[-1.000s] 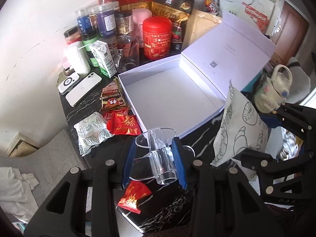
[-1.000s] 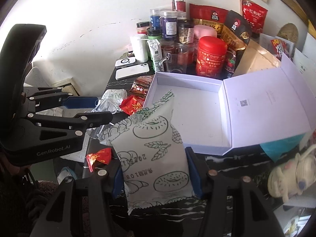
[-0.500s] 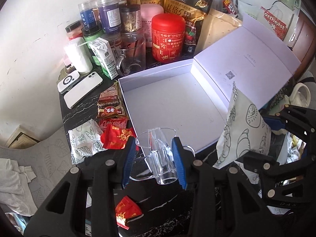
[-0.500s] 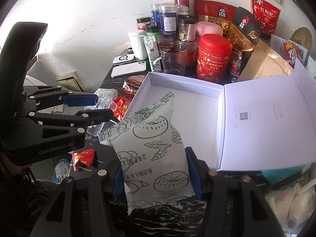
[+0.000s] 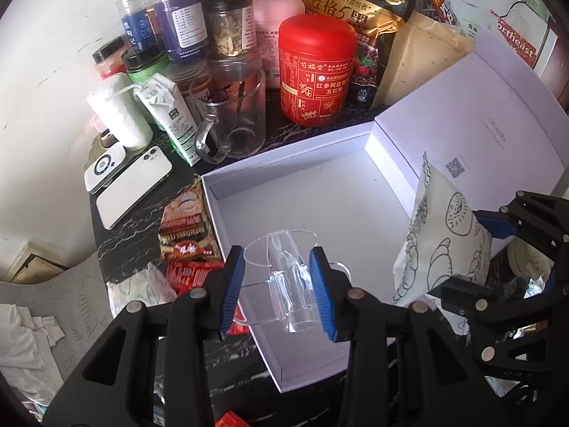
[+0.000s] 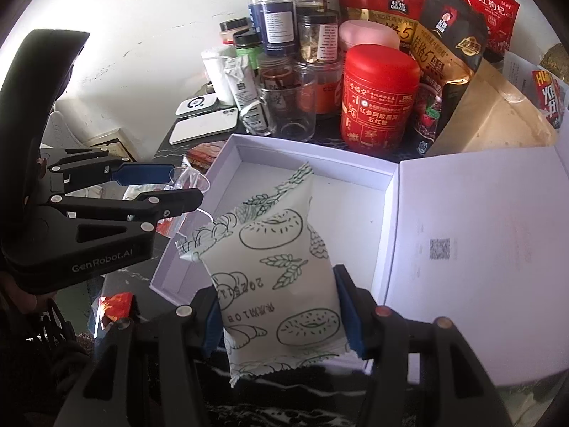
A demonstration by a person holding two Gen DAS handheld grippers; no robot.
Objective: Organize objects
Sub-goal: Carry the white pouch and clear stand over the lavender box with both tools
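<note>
The left gripper (image 5: pixel 277 281) clamps a clear plastic stand (image 5: pixel 288 284) between its blue pads (image 5: pixel 233 284), holding it above the near left part of the open white box (image 5: pixel 320 192). The right gripper (image 6: pixel 279 309) grips a white snack packet (image 6: pixel 274 270) printed with line-drawn doughnuts and wheat ears; the packet stands upright between the pads, over the box's near edge. In the left wrist view the same packet (image 5: pixel 444 245) appears at the box's right side, near the raised lid (image 5: pixel 473 114), which carries a small QR code.

The box interior is bare white card. It sits on a dark marbled table (image 5: pixel 138 220). Left of the box lie red and brown snack wrappers (image 5: pixel 185 235) and another white packet (image 5: pixel 142 288). Behind the box stand a red canister (image 5: pixel 316 71), a glass mug (image 5: pixel 234 117), a small carton (image 5: pixel 170 117), several lidded jars (image 5: pixel 185 28) and oat bags (image 5: pixel 359 3). A white phone (image 5: pixel 131 192) and a small white device (image 5: pixel 106 167) lie near the wall.
</note>
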